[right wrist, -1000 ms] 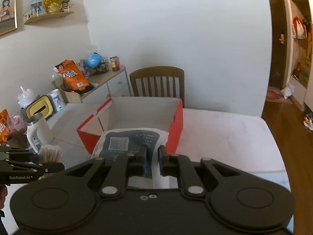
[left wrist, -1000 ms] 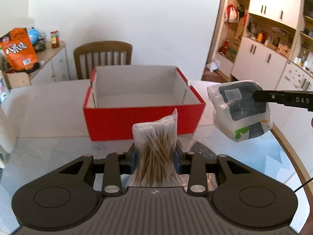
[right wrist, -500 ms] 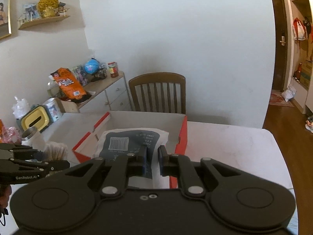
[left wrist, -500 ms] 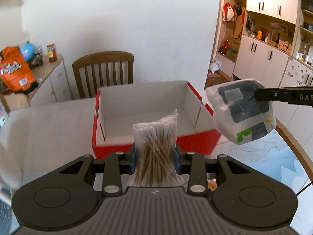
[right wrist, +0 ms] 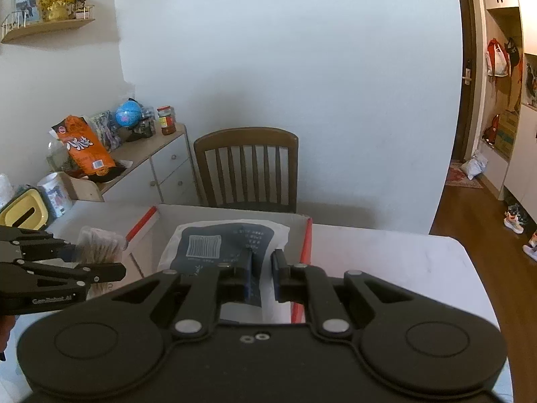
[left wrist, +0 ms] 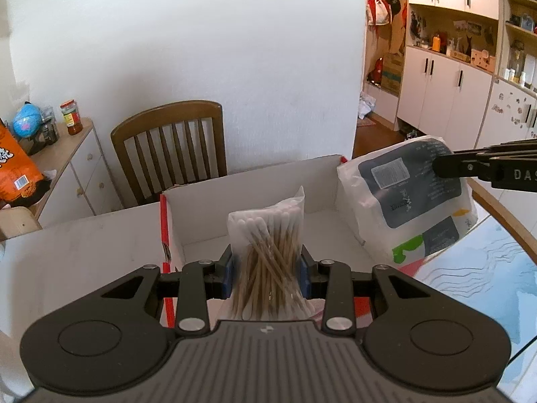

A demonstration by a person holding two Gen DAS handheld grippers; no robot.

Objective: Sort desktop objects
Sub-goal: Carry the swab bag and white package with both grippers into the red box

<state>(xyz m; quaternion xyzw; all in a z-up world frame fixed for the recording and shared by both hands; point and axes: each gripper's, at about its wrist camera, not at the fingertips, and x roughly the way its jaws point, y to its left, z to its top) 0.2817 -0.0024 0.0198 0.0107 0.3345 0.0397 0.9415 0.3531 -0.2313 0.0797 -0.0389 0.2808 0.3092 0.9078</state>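
the left gripper [left wrist: 266,273] is closed on a clear bag of cotton swabs [left wrist: 268,252], its blue pads [left wrist: 228,273] pressing the bag from both sides at about mid-height. the bag stands upright between the jaws, long axis vertical, white tips packed at the top and the wooden sticks fanning down toward the gripper body. it is held in the air over the near left part of the red box [left wrist: 166,231], an open carton with red outer walls and a white inside, standing on the white table [left wrist: 84,245].

the right gripper [right wrist: 261,273] is closed on a plastic-wrapped pack [right wrist: 228,245], white with a dark grey printed panel and a barcode. from the left wrist view the same pack [left wrist: 407,208] hangs tilted over the right end of the box, gripped at its upper right edge, its long axis sloping from upper left to lower right, barcode face turned toward the left camera and a green patch at its lower corner. from the right wrist view the pack lies ahead of the jaws, over the box [right wrist: 307,238] interior; whether its lower edge touches the box cannot be told.

the two held items are side by side and apart. behind the table stands a wooden slatted chair [left wrist: 171,147], and to the left a low cabinet [right wrist: 157,171] carrying an orange snack bag [right wrist: 85,151], a small blue globe [right wrist: 128,114] and a red-lidded jar [right wrist: 166,120].
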